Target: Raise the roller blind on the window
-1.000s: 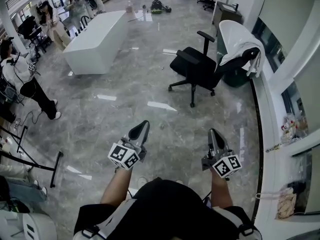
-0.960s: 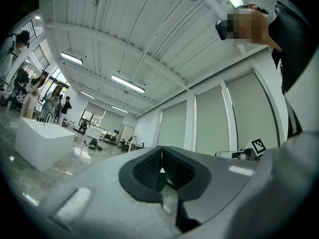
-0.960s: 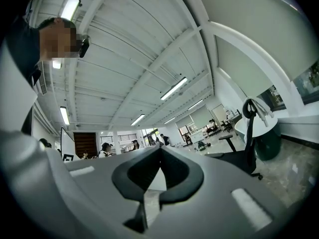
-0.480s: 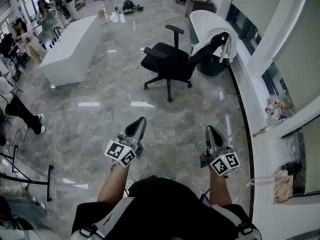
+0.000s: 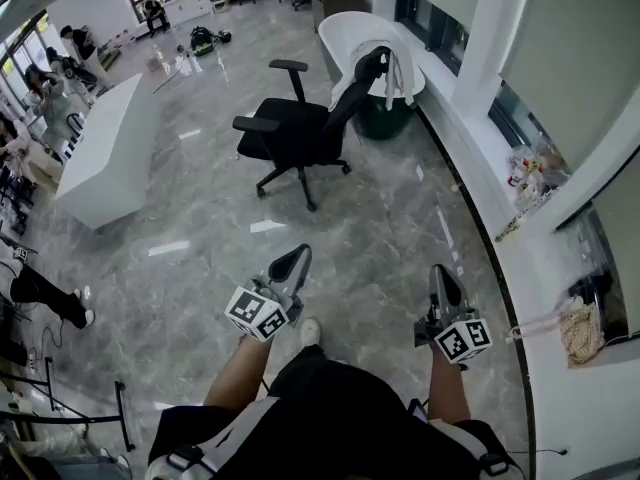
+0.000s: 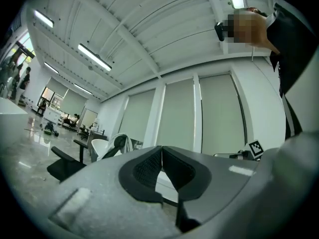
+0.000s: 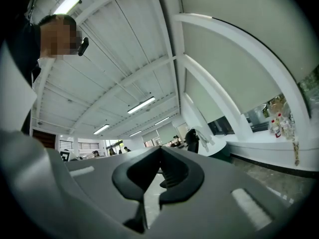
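Pale roller blinds hang lowered over most of the windows along the curved right wall, with dark glass showing below them. The left gripper view shows three lowered blinds straight ahead. In the right gripper view one blind fills the upper right. My left gripper is shut and empty over the marble floor, held level in front of the person's body. My right gripper is shut and empty too, a short way from the white sill. Both are well apart from the blinds.
A black office chair stands ahead, and behind it a white tub chair draped with cloth. A long white counter and several people are at the left. Small items and a bundle lie on the sill.
The head view has swung right toward the window wall, so the chair and counter slid left in it. Both grippers moved along with the person and stayed shut.
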A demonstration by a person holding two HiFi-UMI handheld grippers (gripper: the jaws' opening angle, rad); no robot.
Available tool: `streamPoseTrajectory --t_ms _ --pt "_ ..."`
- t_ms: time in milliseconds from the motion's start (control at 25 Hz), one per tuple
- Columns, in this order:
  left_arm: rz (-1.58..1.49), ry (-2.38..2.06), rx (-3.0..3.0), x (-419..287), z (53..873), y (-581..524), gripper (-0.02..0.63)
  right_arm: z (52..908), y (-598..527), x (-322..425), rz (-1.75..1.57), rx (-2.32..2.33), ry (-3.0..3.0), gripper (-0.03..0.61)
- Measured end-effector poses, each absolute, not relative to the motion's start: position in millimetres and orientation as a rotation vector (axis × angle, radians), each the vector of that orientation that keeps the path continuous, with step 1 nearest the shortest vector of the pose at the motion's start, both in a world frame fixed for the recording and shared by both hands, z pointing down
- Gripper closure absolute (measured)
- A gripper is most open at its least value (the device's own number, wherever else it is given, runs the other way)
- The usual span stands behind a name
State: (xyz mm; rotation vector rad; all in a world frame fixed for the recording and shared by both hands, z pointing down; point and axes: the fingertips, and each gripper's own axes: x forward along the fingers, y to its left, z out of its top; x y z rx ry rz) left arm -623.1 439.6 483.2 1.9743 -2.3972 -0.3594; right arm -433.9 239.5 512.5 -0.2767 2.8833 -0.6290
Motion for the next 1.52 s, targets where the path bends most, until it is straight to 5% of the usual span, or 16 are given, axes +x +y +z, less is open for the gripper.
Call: streamPoseTrajectory --t_ms 1000,1520 --pt "-0.433 -1.755 2.48 -628 480 139 0.611 488 70 -350 -0.427 -1.044 2.642 0.575" --pt "-0.409 -1.404 2.658 -564 483 36 0.612 482 50 -263 -0.342 -1.428 2.442 0.575"
